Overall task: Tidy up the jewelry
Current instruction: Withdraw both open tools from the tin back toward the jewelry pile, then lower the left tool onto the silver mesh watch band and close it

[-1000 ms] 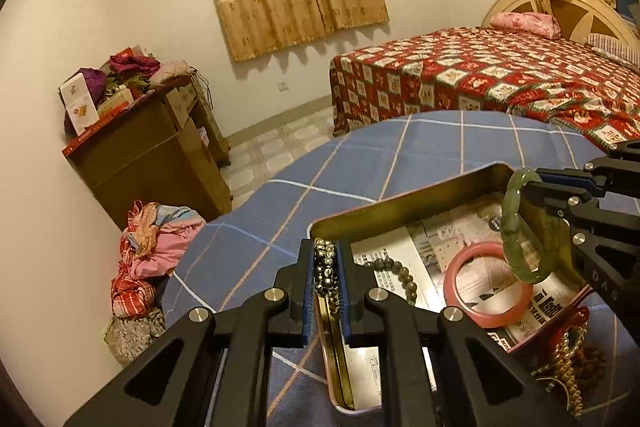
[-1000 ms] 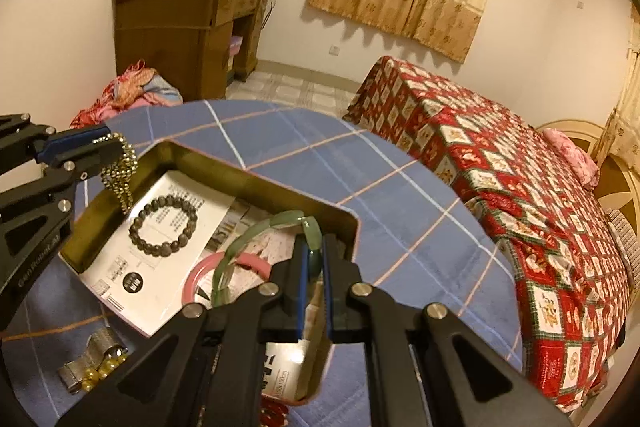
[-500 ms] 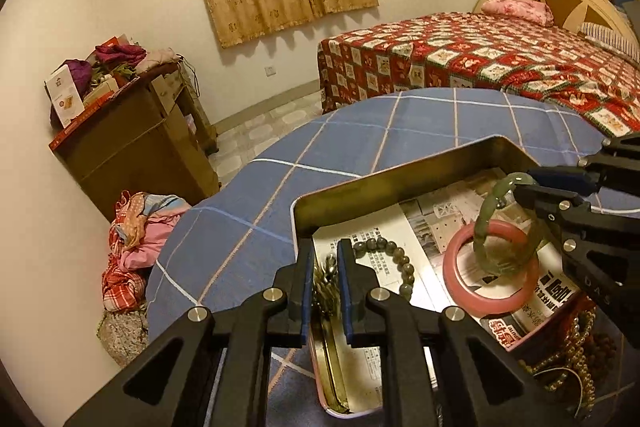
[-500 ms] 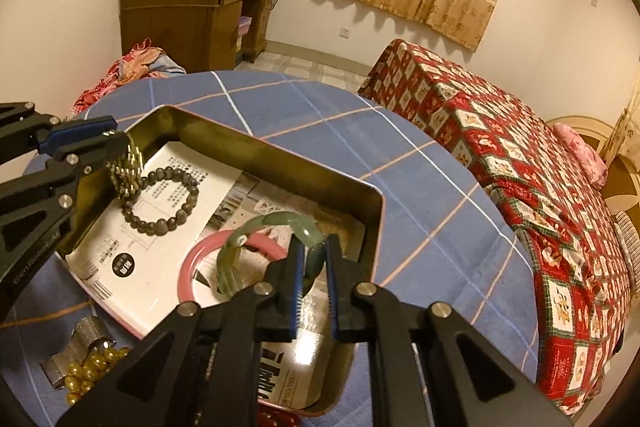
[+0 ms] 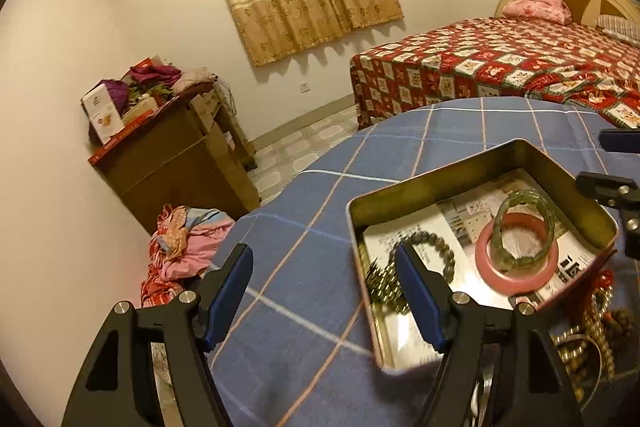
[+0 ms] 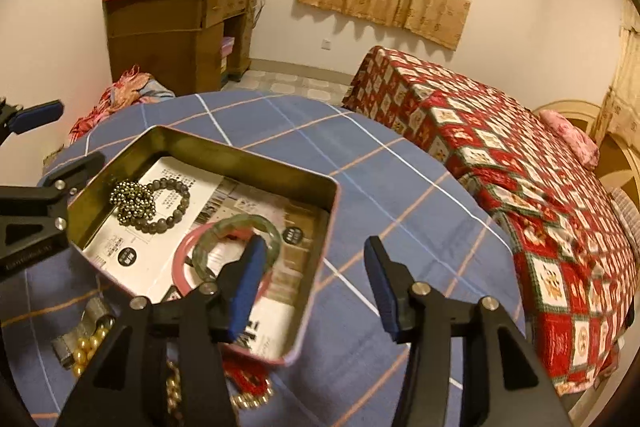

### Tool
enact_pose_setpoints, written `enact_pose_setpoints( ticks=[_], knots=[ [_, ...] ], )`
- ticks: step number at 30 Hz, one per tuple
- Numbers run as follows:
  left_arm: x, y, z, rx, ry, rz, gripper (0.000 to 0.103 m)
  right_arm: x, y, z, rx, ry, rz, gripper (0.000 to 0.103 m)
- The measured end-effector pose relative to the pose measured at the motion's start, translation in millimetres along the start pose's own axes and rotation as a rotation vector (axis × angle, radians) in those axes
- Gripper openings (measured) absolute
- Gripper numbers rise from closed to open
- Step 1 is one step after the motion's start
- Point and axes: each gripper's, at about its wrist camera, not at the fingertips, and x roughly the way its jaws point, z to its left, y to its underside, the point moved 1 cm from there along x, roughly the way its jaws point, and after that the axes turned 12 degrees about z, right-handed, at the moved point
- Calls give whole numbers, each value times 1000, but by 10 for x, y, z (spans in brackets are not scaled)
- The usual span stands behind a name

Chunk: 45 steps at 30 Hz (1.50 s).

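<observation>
An open metal tin lined with printed paper sits on the blue checked table. Inside, a green jade bangle leans on a pink bangle. A dark bead bracelet and a heap of gold-coloured bead chain lie at the tin's left end. My left gripper hangs by that end, jaws opening, with nothing in them. My right gripper stands over the tin's near right corner, jaws opening and empty, its left finger above the green bangle.
Loose jewelry lies outside the tin: gold pearls, red beads, brown beads. Beyond the table are a bed with a red patterned cover, a wooden desk and a pile of clothes on the floor.
Both grippers opened. The left one let the bead chain fall into the tin; the right one let the green bangle drop onto the pink bangle. Both drew back a little.
</observation>
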Motion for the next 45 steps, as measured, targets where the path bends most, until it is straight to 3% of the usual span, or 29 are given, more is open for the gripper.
enact_pose_setpoints(
  ticks=[8,15,27,45],
  knots=[
    [-239,446,98,-91,17,51,74,-172,343,-143,63,10,9,63],
    [-440,780,-115,-83,71,73,74,-254,702,-56,73,-8,26,67],
    [-540,926,-401,-22,90,93,74,-253,969,-67,70,1,50,68],
    [-475,1025,-453,-16,154,118,74,-241,1002,33,45,-9,43,69]
  ],
)
